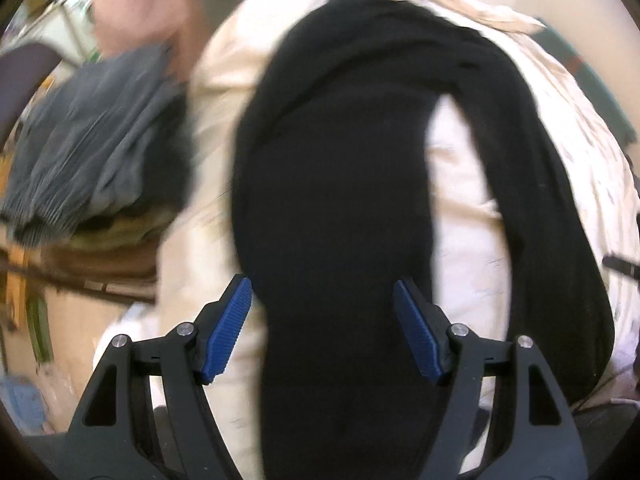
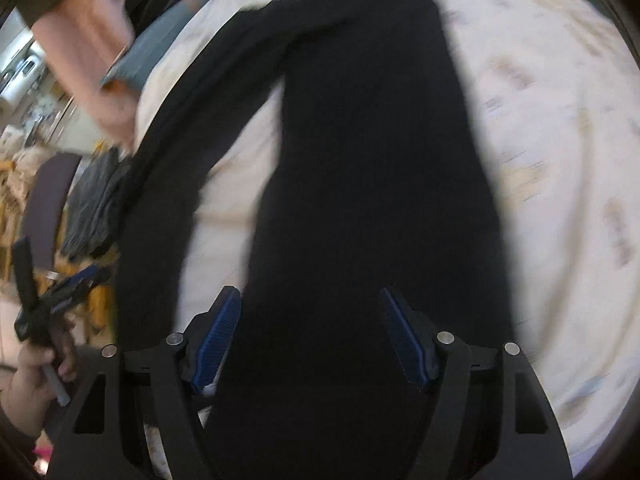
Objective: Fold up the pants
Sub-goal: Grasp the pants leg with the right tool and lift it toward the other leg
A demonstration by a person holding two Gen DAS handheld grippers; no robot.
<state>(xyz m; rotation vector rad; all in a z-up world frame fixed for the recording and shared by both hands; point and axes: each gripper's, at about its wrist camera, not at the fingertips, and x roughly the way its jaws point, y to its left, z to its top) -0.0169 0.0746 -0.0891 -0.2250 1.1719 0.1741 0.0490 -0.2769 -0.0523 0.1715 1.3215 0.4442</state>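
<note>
I am holding my left tool (image 1: pixel 322 328) over the black pants (image 1: pixel 332 184), its blue pads (image 1: pixel 227 330) standing apart with the dark cloth running between them but, as far as the blur lets me judge, not pinched. My right tool (image 2: pixel 310 334) is doing the same over the other leg, pads apart, cloth passing under and between them with nothing clamped. The pants are lying spread on the cream patterned bed cover (image 2: pixel 560 160), their two legs splayed with a wedge of cover showing between them; they run from the near edge of the bed, under my tools, toward the far edge. In the right view my left hand (image 2: pixel 36 364) is showing out at the side, gripping its handle. A stack of folded grey garments (image 1: pixel 92 148) is sitting near the side edge of the bed, and a blurred arm (image 1: pixel 132 4) of someone is hovering beyond it. I judge I am lining up to take hold. To do it well I should be lowering both tools evenly, biting through every layer of cloth at matching points, then carrying one leg over the other so the seams meet, keeping tension light so no creases drag in, and steering clear of the folded stack.
</note>
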